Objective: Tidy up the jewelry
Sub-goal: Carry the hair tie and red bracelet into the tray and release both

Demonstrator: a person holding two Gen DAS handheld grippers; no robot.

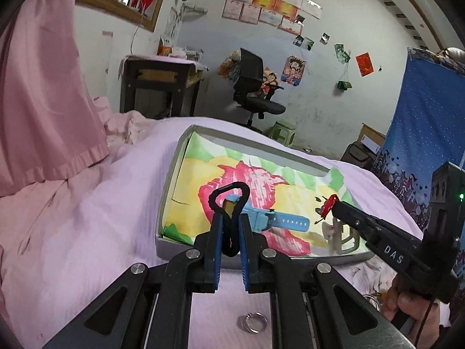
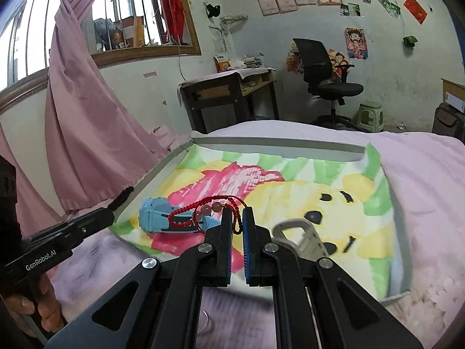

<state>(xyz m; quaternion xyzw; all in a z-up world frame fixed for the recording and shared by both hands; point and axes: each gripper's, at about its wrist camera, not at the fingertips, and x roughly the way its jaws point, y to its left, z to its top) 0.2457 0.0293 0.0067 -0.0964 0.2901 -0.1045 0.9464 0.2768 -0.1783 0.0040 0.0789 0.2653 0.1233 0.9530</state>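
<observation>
The left gripper [image 1: 231,218] is pinching a black hair tie [image 1: 229,193], its two fingers closed tight on the band, which is looping up above the fingertips. It is hanging over the near left corner of a shallow grey box [image 1: 171,180] that is sitting on a bed covered with a pale lilac sheet [image 1: 87,218]. The right gripper [image 2: 237,218] is closed on a red cord bracelet [image 2: 203,213] with three pinkish beads, and the cord is trailing out to the left of the fingertips, above the box's near edge.

The box is lined with a painted sheet [image 2: 290,192] in yellow, pink and green. A blue watch [image 2: 155,215] is lying on that lining near the box's near left corner, and a beige hair claw [image 2: 302,240] is lying close to the near edge, to the right of the watch. Two metal rings [image 1: 252,322] are lying on the bed sheet outside the box, just before its near edge. A hand [image 2: 43,305] is holding the left gripper's handle.
</observation>
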